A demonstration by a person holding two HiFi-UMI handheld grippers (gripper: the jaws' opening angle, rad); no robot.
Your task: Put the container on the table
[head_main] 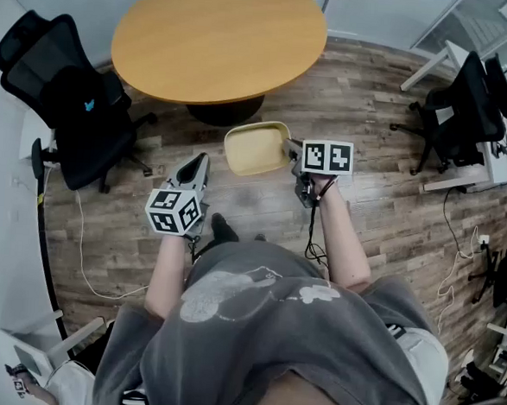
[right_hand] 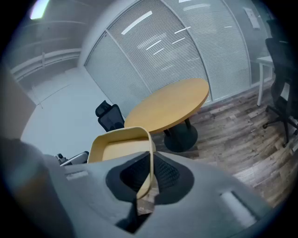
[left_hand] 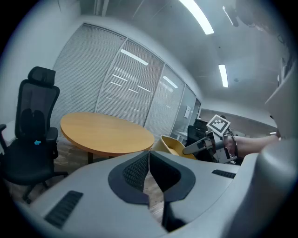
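Note:
A pale yellow rectangular container (head_main: 255,148) hangs in the air over the wooden floor, just in front of the round wooden table (head_main: 220,36). My right gripper (head_main: 293,150) is shut on the container's right rim (right_hand: 150,160), its jaws pinching the thin wall. The container (right_hand: 121,146) looks empty in the right gripper view, with the table (right_hand: 170,105) beyond it. My left gripper (head_main: 197,169) sits lower left of the container, apart from it, jaws shut with nothing between them (left_hand: 149,174). From the left gripper view the container (left_hand: 173,146) and the right gripper (left_hand: 200,144) appear to the right of the table (left_hand: 104,132).
A black office chair (head_main: 70,98) stands left of the table. More black chairs (head_main: 468,104) and a white desk (head_main: 499,162) are at the right. Cables (head_main: 81,254) trail on the floor. A dark round table base (head_main: 223,110) sits under the tabletop.

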